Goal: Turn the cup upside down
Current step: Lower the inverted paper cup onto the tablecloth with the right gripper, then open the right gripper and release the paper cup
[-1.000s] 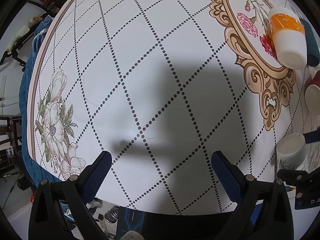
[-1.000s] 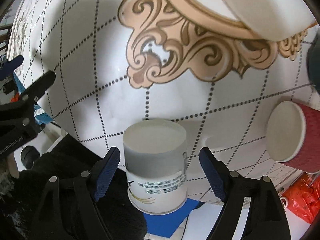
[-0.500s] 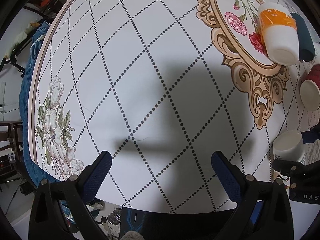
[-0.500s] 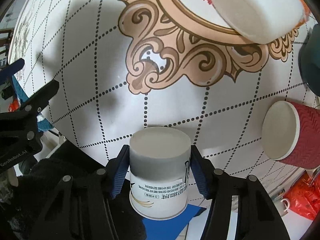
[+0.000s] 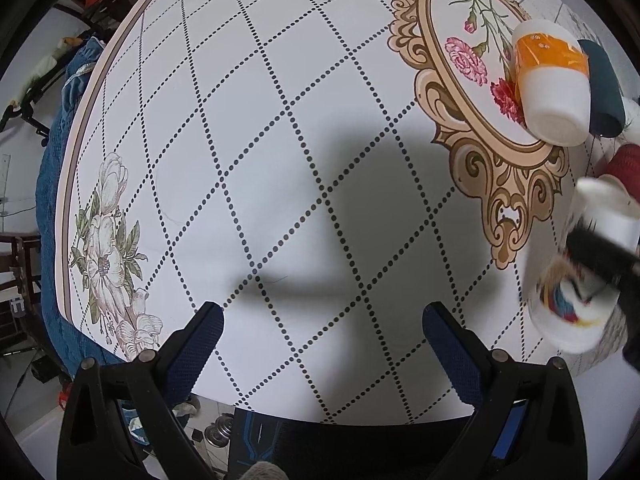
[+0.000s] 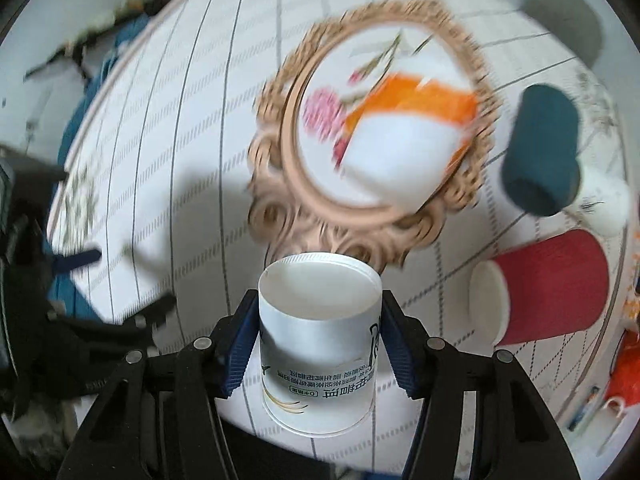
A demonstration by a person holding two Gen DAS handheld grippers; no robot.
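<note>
The cup had just been grabbed and lifted, and the flip had begun.

From the left wrist, the left hand-held gripper [image 5: 322, 344] hung wide open over the table [image 5: 280, 140], holding nothing; the white cup [image 5: 580, 280], flat before, now looked blurry and tipped. From the right wrist, the right hand-held gripper [image 6: 318, 344], open a second ago, squeezed the cup's sides and tilted up.

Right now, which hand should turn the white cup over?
Probably the right. The right hand-held gripper is already shut on the white cup, with a finger on each side. The left hand-held gripper is open and holds nothing, over bare tablecloth.
</note>
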